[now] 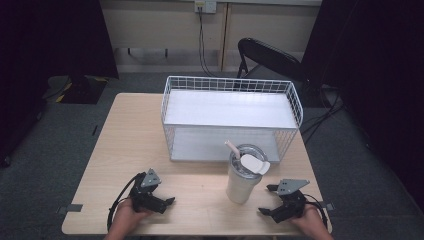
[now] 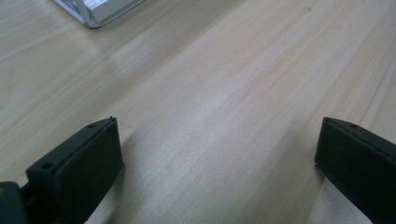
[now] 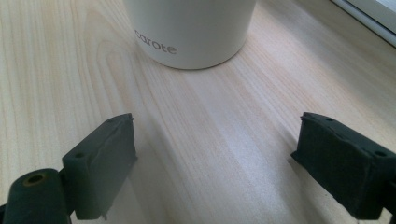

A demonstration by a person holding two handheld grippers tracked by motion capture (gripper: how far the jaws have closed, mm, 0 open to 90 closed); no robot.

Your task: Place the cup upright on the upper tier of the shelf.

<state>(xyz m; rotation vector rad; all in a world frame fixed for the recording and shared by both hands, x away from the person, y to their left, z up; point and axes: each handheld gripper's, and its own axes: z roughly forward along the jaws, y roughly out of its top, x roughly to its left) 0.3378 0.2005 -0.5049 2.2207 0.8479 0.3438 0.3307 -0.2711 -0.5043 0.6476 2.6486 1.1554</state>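
Note:
A white tumbler with a clear lid and a straw stands on the wooden table, just in front of a white wire basket. My right gripper rests on the table to the tumbler's right, open, with its jaws pointing at the cup. In the right gripper view the tumbler, marked "carote", stands a short way ahead of the open right gripper, with bare wood between the jaws. My left gripper lies near the front left, open, facing right. The left gripper holds nothing.
The basket has a flat white floor and is open at the front; its corner and its edge show in the gripper views. A black folding chair stands behind the table. Cables hang from a wall socket.

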